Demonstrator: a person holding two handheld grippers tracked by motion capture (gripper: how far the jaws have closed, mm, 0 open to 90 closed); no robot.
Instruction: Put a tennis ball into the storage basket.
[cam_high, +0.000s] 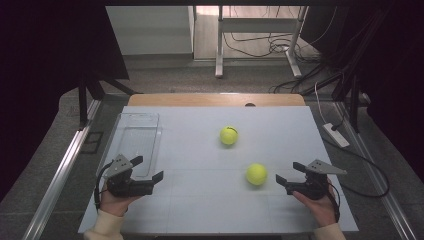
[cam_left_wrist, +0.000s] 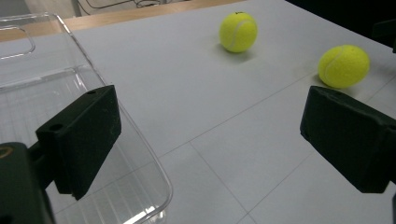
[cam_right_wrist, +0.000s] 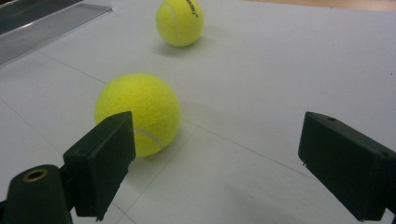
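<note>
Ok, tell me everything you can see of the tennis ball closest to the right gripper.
The near tennis ball is bright yellow-green and fuzzy like felt, with a pale curved seam low on its side in the right gripper view. It rests on the white table, apart from the far ball. The open right gripper sits just beside it, not touching.

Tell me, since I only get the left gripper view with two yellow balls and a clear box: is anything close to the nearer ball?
Observer: Yes. The right gripper sits just to the right of the nearer ball, jaws open, not touching it.
Operator: Any writing on the balls?
Observer: The right gripper view shows black lettering on the farther ball.
Operator: What's farther back?
Observer: The high view shows cables lying on the floor past the table.
</note>
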